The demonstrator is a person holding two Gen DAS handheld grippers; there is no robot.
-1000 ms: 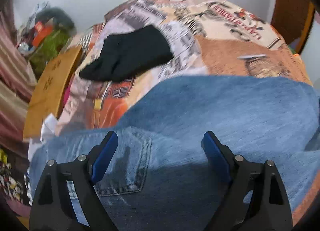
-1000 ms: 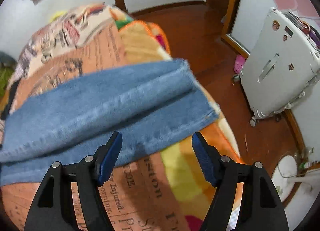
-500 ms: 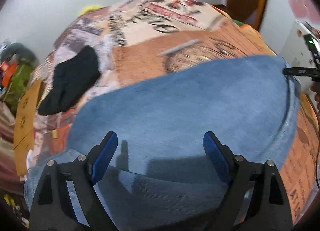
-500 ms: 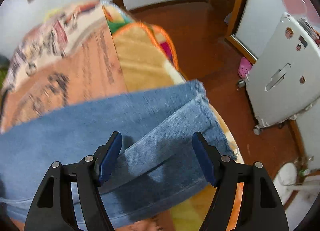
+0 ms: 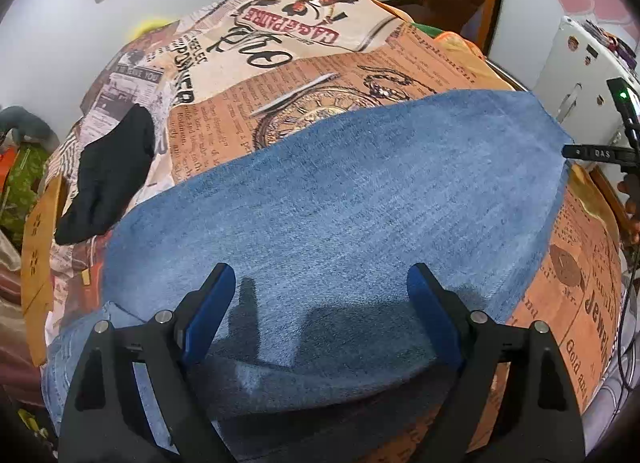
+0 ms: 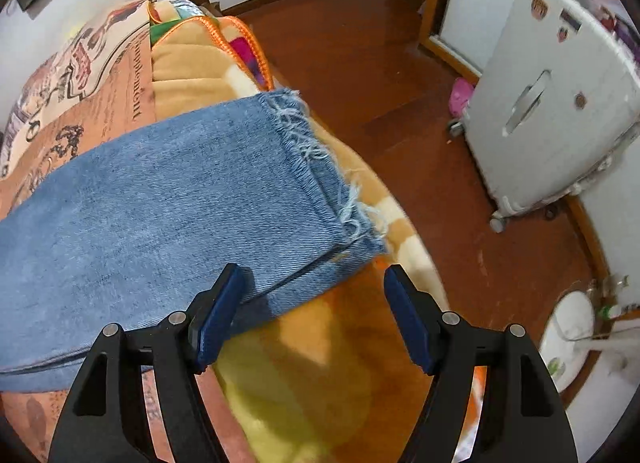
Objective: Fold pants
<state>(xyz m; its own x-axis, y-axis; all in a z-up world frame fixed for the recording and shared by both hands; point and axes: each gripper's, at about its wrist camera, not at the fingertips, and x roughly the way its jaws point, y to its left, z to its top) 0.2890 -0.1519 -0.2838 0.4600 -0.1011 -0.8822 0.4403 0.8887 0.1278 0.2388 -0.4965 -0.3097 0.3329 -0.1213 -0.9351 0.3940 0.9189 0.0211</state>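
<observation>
Surface: bed point(image 5: 320, 75) under printed blanket.
Pants point(image 5: 340, 203): long axis runs left–right; frayed hems point(image 6: 320, 159) just beyond right claw point(image 6: 312, 315).
Claws: left claw point(image 5: 320, 315) and right both wide open, empty.

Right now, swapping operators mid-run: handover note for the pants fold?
Left gripper: open, empty, above the jeans near the waist end.
Right gripper: open, empty, at the frayed hems.
Jeans lie flat on the printed blanket, one leg stacked on the other. Black garment sits apart on the blanket, untouched.
Done: lengthwise fold.
Left: probably fold hems toward the waist.
</observation>
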